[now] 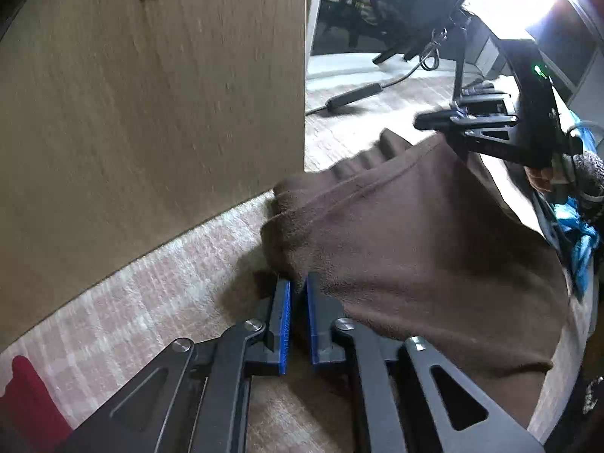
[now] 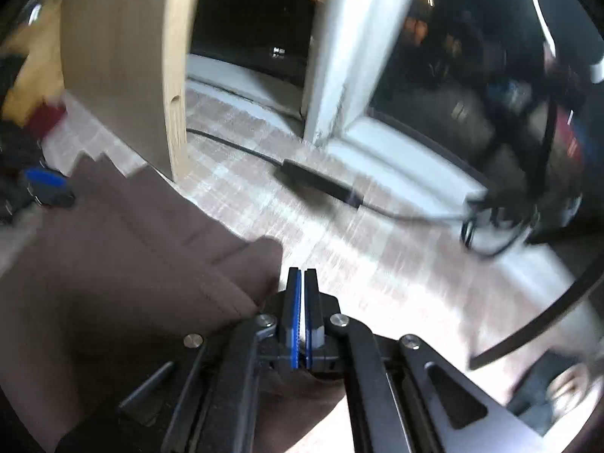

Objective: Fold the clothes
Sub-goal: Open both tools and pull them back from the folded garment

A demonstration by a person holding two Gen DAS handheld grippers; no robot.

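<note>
**two wrist cameras, low over the carpet**

the left wrist view looks forward along its own fingers from close above the carpet, facing a wooden panel and the window beyond. the brown cloth fills its right half, very near the lens. the right wrist view looks along its fingers from a similar low height, tilted toward the window frame, and it is blurred. both views share the brown cloth, the wooden panel, the carpet and the black power brick on it. the left view also catches the other gripper at its upper right.
</note>
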